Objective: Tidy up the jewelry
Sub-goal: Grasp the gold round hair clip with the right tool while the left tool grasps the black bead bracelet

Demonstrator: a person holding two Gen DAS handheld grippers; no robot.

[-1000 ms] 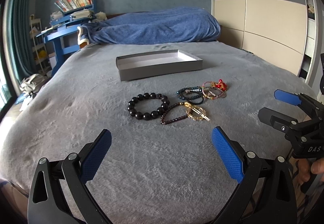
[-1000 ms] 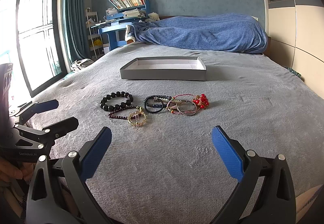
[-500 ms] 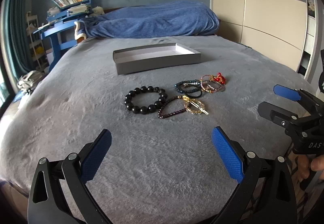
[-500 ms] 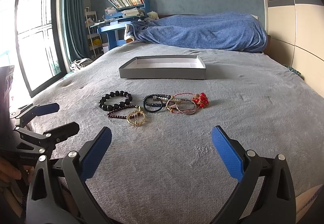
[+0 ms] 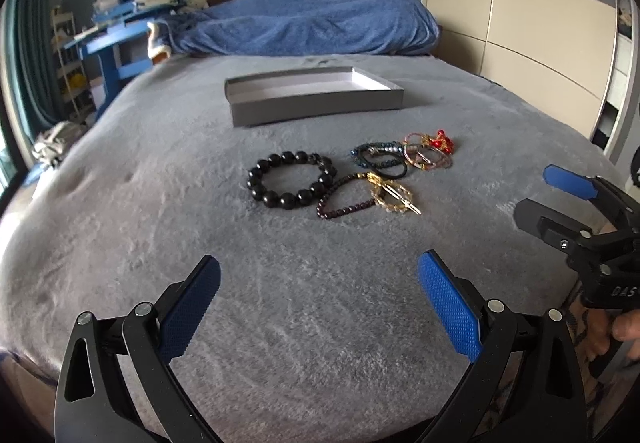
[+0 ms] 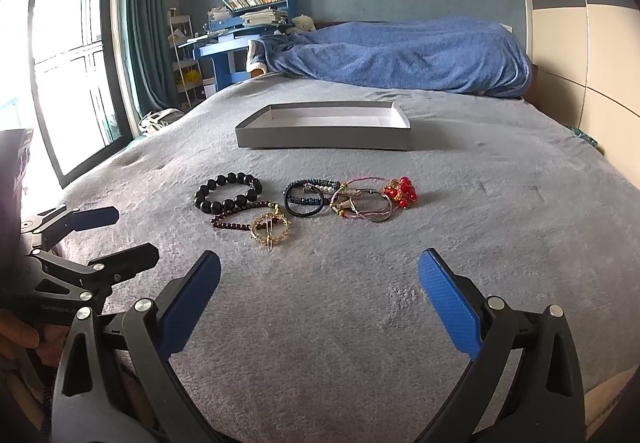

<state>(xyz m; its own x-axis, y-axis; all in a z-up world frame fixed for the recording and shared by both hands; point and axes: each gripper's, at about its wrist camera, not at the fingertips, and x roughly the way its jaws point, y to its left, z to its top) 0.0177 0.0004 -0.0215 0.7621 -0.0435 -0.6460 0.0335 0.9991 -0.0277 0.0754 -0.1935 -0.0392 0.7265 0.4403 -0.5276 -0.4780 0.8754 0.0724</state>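
Nearest the cameras, left gripper (image 5: 319, 303) and right gripper (image 6: 319, 301) are held wide apart, nothing gripped. Beyond, on the grey blanket (image 6: 500, 235), black bead bracelet (image 5: 291, 180), gold brooch (image 6: 271, 229) and bracelets (image 6: 352, 197) are clustered; farther, the grey tray (image 6: 324, 137) is seen.
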